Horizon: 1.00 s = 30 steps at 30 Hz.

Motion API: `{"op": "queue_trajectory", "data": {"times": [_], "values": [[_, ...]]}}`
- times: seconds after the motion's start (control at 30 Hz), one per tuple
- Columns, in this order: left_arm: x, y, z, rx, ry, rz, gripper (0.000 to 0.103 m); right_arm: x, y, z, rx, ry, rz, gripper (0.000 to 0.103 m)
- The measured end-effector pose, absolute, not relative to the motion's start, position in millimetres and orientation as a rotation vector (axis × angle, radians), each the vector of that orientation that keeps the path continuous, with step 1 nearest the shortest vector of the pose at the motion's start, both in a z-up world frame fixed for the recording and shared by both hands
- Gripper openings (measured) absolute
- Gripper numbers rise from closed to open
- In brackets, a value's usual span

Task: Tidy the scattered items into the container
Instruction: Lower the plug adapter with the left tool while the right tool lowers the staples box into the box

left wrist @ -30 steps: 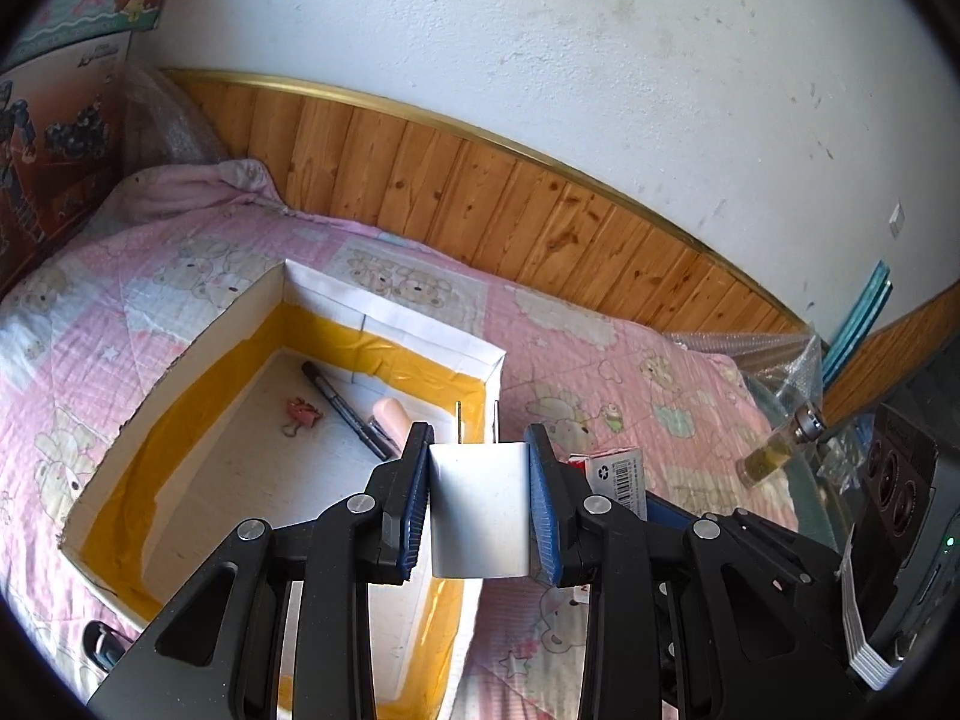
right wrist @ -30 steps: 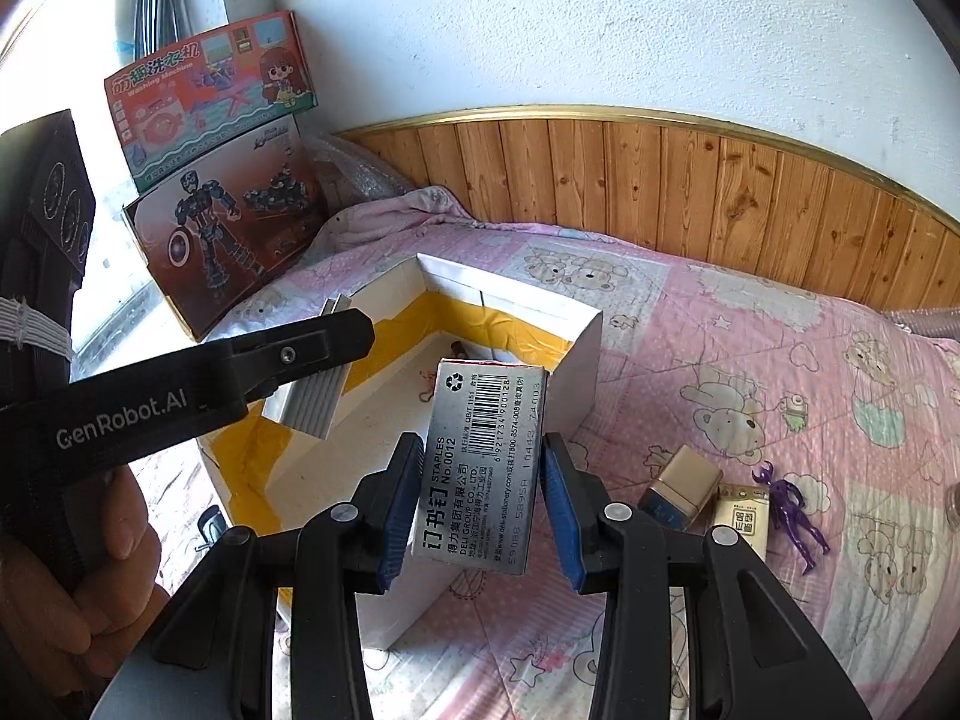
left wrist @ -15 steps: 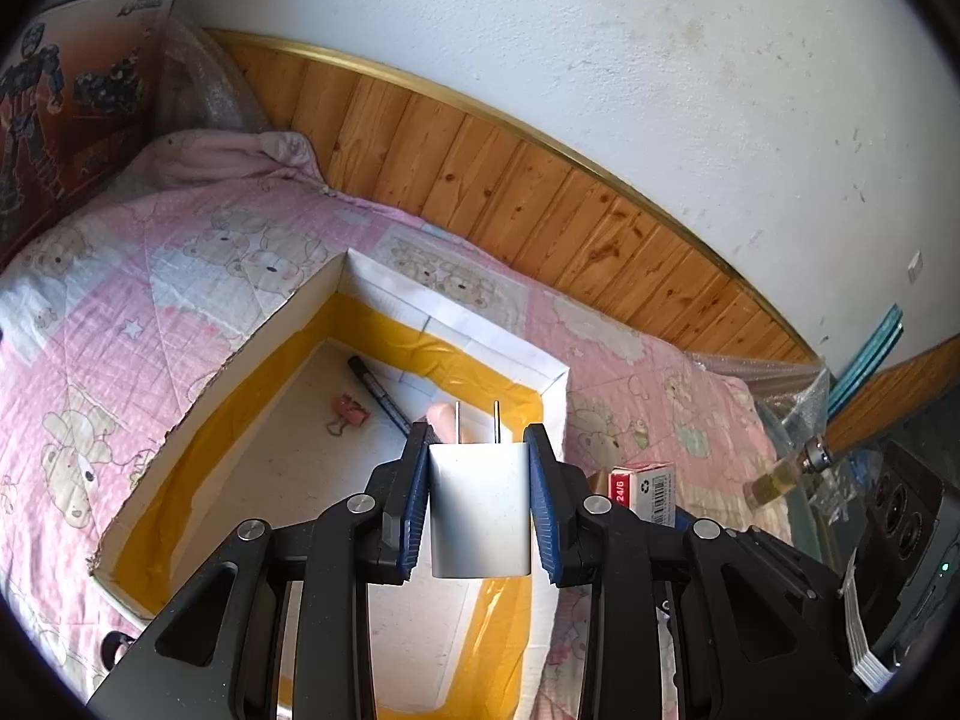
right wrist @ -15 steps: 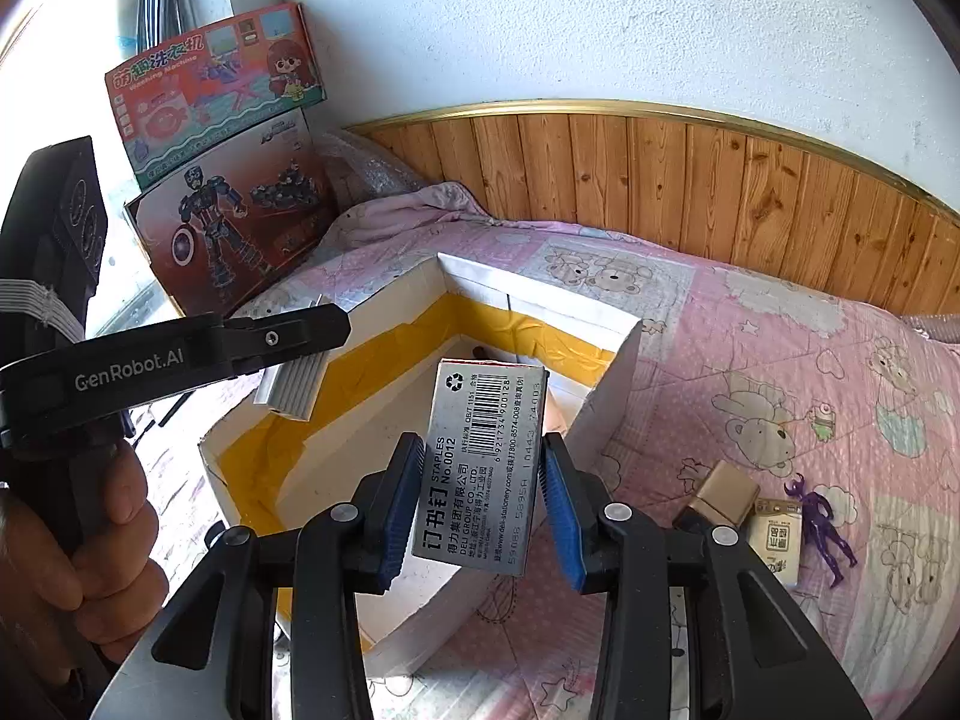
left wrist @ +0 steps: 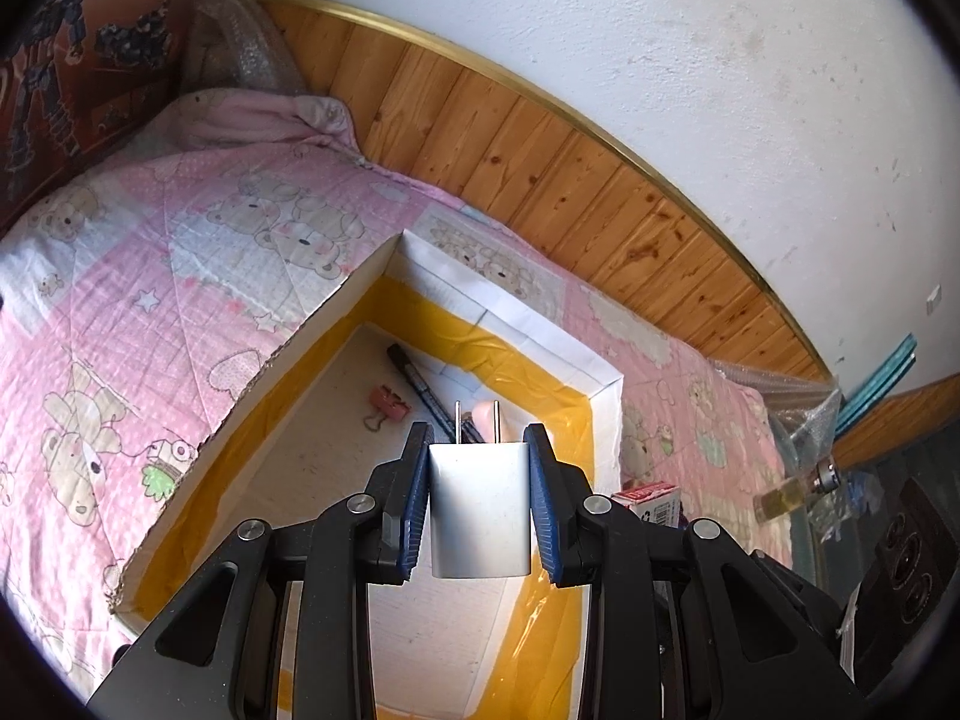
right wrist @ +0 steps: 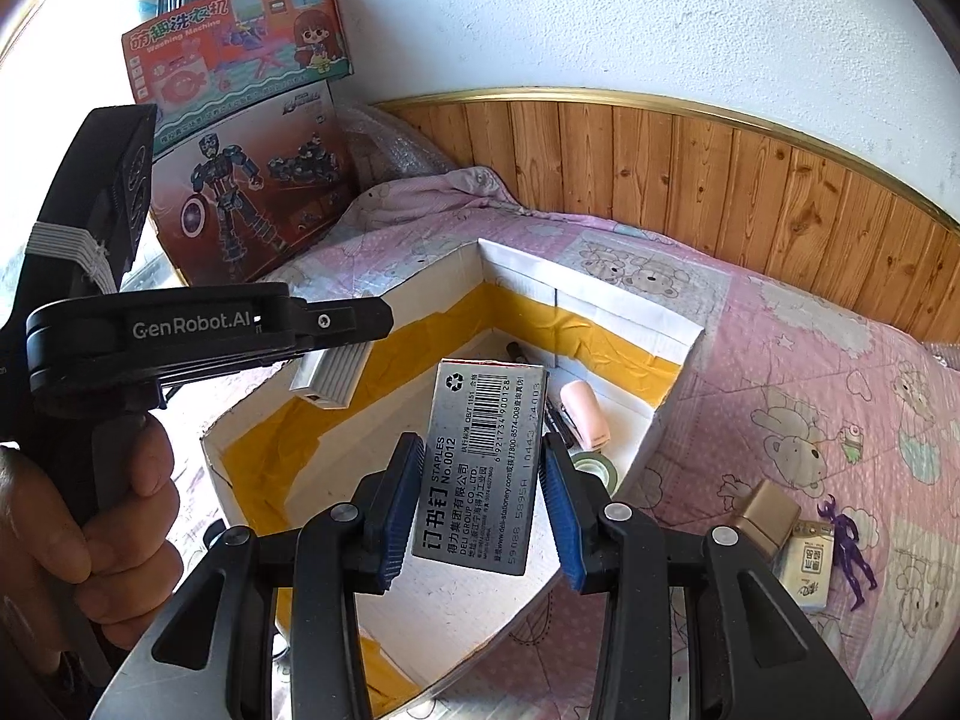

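Box (left wrist: 510,324) holds marker (left wrist: 420,384), binder clip (left wrist: 387,405), eraser (right wrist: 585,414) — tape roll (right wrist: 597,468).

Both the left gripper (left wrist: 480,504) and the right gripper (right wrist: 477,510) tilt downward, jaws clamped on loads.

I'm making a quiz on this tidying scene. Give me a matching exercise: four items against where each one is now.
1 white charger
2 staples box
3 pink binder clip
4 purple figurine

A on the quilt, outside the box
B between the left gripper fingers
C on the floor of the cardboard box
D between the right gripper fingers

Pairs: 1-B, 2-D, 3-C, 4-A
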<state>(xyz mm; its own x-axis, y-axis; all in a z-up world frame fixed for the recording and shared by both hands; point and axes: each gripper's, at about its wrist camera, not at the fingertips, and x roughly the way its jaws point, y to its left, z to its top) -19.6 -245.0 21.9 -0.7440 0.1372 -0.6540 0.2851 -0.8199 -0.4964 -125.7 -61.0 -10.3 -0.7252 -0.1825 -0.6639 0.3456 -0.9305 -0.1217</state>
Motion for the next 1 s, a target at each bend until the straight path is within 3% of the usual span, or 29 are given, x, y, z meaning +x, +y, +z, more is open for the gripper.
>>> {"op": "queue_trajectory", "data": {"times": [1.0], "values": [[-63, -247, -7, 1.286, 0.489, -2.643, 0.032, -171, -88, -45, 1.2, 0.463, -2.518, 0.041]]}}
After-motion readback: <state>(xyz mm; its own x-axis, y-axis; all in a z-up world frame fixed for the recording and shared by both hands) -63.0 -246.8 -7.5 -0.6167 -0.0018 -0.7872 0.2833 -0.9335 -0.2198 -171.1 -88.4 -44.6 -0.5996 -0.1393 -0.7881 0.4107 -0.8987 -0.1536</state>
